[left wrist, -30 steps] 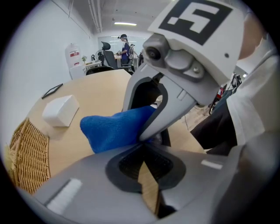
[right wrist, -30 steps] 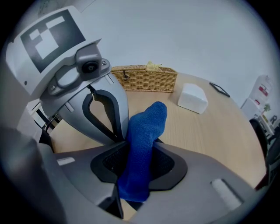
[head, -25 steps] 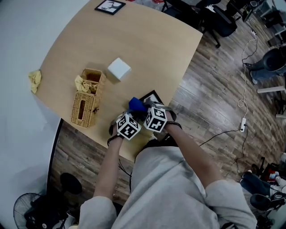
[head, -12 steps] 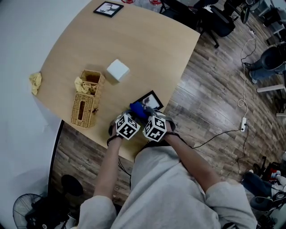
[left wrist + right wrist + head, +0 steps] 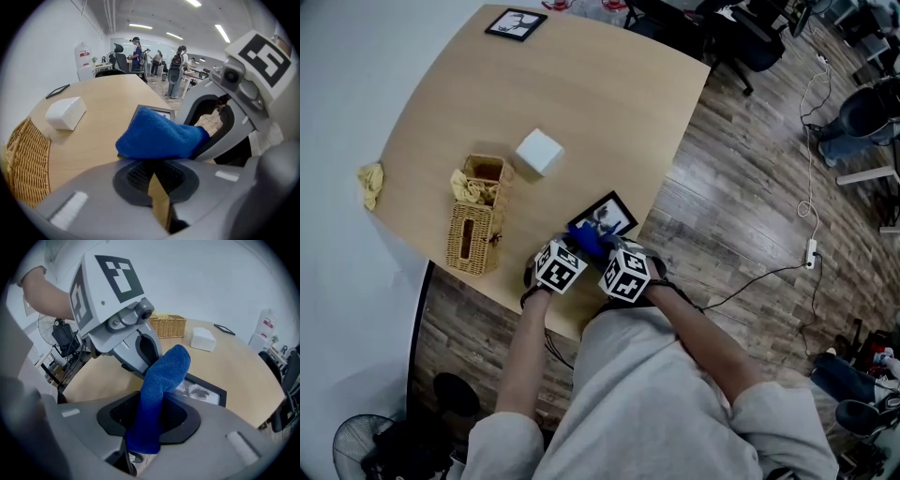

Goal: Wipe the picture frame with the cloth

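From the head view, a light wooden table with rounded corners (image 5: 581, 103) carries a black-rimmed picture frame with a monochrome print (image 5: 605, 216) at its near right edge. A blue terry cloth (image 5: 585, 238) lies bunched over the frame's near left corner. The left gripper (image 5: 567, 251) and the right gripper (image 5: 607, 255) sit side by side just near of the frame, their marker cubes almost touching. To the left stands a woven wicker basket (image 5: 469, 234) with a crumpled yellow rag (image 5: 470, 187) in its far end. A white cube-shaped block (image 5: 537, 152) lies just beyond the basket. A second small black frame (image 5: 515, 23) lies flat at the table's far edge, and another yellow rag (image 5: 370, 178) sits at the far left rim.

In the left gripper view, the jaws are drawn nearly together, with only a thin wedge of tabletop showing between them and nothing visible in their grasp. The blue cloth lies just beyond their tips, stretching right to the other gripper, and the frame's far corner peeks out behind it.

In the right gripper view, the jaws are clamped on the blue cloth, which rises from between them and folds over onto the frame's glass. The left gripper's body stands just left of the cloth.
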`<act>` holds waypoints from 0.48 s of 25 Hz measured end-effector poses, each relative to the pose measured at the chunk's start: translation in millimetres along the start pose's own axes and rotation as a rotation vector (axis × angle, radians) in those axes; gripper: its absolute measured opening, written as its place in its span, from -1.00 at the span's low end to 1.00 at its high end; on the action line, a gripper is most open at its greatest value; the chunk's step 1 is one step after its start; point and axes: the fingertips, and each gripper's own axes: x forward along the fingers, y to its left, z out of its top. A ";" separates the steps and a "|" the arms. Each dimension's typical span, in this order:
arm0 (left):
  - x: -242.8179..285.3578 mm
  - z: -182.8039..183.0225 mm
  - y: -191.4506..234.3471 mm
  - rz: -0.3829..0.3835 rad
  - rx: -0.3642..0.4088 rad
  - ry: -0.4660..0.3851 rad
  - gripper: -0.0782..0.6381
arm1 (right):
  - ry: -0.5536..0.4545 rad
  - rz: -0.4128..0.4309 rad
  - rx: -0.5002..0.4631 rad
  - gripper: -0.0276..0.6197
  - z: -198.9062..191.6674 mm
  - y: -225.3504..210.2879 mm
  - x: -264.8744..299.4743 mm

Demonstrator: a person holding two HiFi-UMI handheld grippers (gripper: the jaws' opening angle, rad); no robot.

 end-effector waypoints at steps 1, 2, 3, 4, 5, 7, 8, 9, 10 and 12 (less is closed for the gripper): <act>0.1 0.0 0.2 -0.002 -0.002 0.000 -0.63 | -0.002 0.006 -0.002 -0.53 -0.9 1.6 -0.5; 0.3 -0.2 0.7 -0.003 -0.003 0.002 -0.63 | -0.004 0.012 -0.007 -0.53 -1.8 2.9 -0.6; 0.5 -0.5 1.2 -0.004 -0.003 0.004 -0.63 | -0.004 0.016 -0.018 -0.53 -2.5 3.9 -0.5; 0.6 -0.7 1.6 -0.005 -0.003 0.005 -0.63 | -0.002 0.020 -0.031 -0.53 -3.5 4.5 -0.4; 0.7 -0.7 1.3 -0.007 -0.004 0.005 -0.63 | 0.001 0.024 -0.046 -0.53 -5.1 4.7 -0.5; 0.6 -0.4 -0.3 -0.011 -0.006 0.006 -0.63 | 0.011 0.026 -0.087 -0.53 -10.0 3.5 -1.7; 0.6 -0.1 -0.9 -0.013 -0.006 0.008 -0.63 | 0.015 0.024 -0.111 -0.53 -12.9 1.3 -2.6; 0.7 0.2 -1.0 -0.014 -0.007 0.009 -0.63 | 0.017 0.020 -0.128 -0.53 -15.6 -1.8 -3.3; 0.9 0.4 -0.7 -0.013 -0.007 0.011 -0.63 | 0.018 0.016 -0.138 -0.53 -17.8 -5.2 -3.9; 1.1 0.6 0.1 -0.009 -0.007 0.011 -0.63 | 0.022 0.010 -0.142 -0.53 -20.9 -11.9 -5.2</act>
